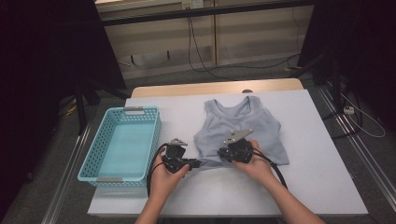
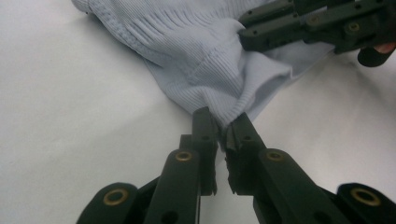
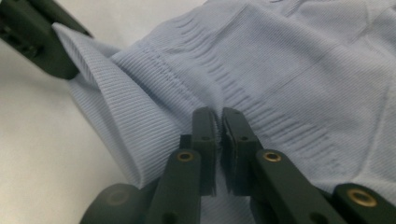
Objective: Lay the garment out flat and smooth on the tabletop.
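My left tool [image 2: 223, 122]: clenched on the near left corner of the pale blue top [image 1: 243, 123].
My right tool [image 3: 219, 116]: clenched on the top's near hem.
Counter [image 1: 322, 186]: white.

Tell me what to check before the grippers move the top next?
1. Left gripper pinches the top at its hem corner: ok.
2. Right gripper shut on the hem: ok.
3. Both grips on the same bottom edge: ok.
4. Rest of the top lies flat on the table: ok.
5. Basket beside the top has room: ok.
6. Both fabric layers caught: cannot tell.
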A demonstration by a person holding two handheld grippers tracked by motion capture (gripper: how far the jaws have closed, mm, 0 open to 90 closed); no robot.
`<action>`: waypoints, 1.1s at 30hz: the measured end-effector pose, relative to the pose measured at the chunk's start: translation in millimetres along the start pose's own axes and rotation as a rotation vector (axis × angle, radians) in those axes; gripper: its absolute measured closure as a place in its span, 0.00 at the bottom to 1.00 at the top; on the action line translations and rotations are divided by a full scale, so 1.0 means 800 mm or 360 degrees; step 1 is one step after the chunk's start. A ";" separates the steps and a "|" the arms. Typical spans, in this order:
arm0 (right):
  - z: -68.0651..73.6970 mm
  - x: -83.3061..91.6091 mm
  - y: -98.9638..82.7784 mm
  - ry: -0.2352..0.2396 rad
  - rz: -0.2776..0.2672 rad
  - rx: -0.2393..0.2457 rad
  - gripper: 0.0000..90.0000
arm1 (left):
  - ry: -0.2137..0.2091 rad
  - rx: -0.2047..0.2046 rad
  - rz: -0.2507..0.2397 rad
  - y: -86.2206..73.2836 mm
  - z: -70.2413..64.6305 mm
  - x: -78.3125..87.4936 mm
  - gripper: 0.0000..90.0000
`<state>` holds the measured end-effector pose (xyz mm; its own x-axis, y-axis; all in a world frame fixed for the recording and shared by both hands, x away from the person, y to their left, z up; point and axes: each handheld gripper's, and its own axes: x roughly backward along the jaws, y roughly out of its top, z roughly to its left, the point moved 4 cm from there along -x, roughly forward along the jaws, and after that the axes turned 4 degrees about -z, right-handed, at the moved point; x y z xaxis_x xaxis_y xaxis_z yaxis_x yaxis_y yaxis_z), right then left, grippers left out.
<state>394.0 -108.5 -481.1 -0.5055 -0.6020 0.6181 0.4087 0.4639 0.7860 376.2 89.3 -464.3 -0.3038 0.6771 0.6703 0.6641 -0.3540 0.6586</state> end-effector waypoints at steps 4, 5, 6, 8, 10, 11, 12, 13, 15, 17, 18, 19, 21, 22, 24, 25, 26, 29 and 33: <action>-0.003 -0.003 0.006 -0.0058 -0.0051 0.0009 0.97 | 0.0010 -0.0005 0.0014 -0.004 -0.001 0.003 0.93; -0.006 -0.004 0.007 -0.0086 -0.0084 -0.0003 0.97 | 0.0007 0.0000 0.0013 -0.005 -0.001 0.003 0.93; -0.008 -0.004 0.009 -0.0105 -0.0103 -0.0010 0.97 | 0.0010 -0.0001 0.0017 -0.005 -0.001 0.005 0.94; -0.008 -0.007 0.008 -0.0100 -0.0093 -0.0010 0.97 | 0.0018 -0.0001 0.0009 -0.005 -0.001 0.008 0.93; -0.008 -0.009 0.006 -0.0088 -0.0085 -0.0037 0.96 | 0.0026 -0.0002 0.0004 -0.004 0.000 0.011 0.90; -0.008 -0.010 0.005 -0.0078 -0.0079 -0.0060 0.94 | 0.0029 -0.0011 -0.0006 -0.003 0.001 0.012 0.88; -0.008 -0.010 0.004 -0.0068 -0.0076 -0.0079 0.92 | 0.0031 -0.0014 -0.0010 -0.003 0.001 0.012 0.84; -0.008 -0.009 0.003 -0.0059 -0.0076 -0.0088 0.89 | 0.0033 -0.0018 -0.0014 -0.002 0.001 0.012 0.81; -0.009 -0.007 0.003 -0.0062 -0.0069 -0.0089 0.85 | 0.0043 -0.0032 -0.0033 0.001 0.003 0.013 0.75; -0.010 -0.001 0.003 -0.0082 -0.0070 -0.0106 0.78 | 0.0033 -0.0018 -0.0052 0.004 0.003 0.014 0.70; -0.012 0.002 0.004 -0.0091 -0.0075 -0.0110 0.75 | 0.0018 -0.0003 -0.0060 0.005 0.004 0.016 0.68; -0.013 0.006 0.003 -0.0095 -0.0078 -0.0125 0.74 | 0.0008 0.0010 -0.0065 0.007 0.004 0.018 0.65; -0.015 0.013 0.002 -0.0110 -0.0080 -0.0135 0.70 | 0.0005 0.0025 -0.0085 0.011 0.005 0.021 0.63; -0.016 0.017 0.000 -0.0116 -0.0097 -0.0134 0.70 | 0.0010 0.0033 -0.0093 0.012 0.005 0.021 0.60; -0.016 0.022 -0.004 -0.0116 -0.0098 -0.0138 0.67 | 0.0007 0.0038 -0.0097 0.015 0.006 0.020 0.57; -0.016 0.024 -0.006 -0.0122 -0.0095 -0.0130 0.65 | 0.0012 0.0035 -0.0109 0.016 0.006 0.019 0.55; -0.016 0.028 -0.008 -0.0132 -0.0092 -0.0122 0.64 | 0.0016 0.0029 -0.0102 0.017 0.007 0.018 0.54; -0.019 0.040 -0.011 -0.0155 -0.0103 -0.0127 0.61 | 0.0043 0.0014 -0.0116 0.021 0.008 0.014 0.51; -0.025 0.058 -0.017 -0.0187 -0.0141 -0.0166 0.57 | 0.0062 0.0006 -0.0129 0.026 0.011 0.008 0.47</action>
<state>380.7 -155.6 -463.2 -0.6258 -0.5547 0.5483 0.4320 0.3388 0.8358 394.0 91.6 -449.2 -0.3831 0.6776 0.6278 0.6389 -0.2964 0.7099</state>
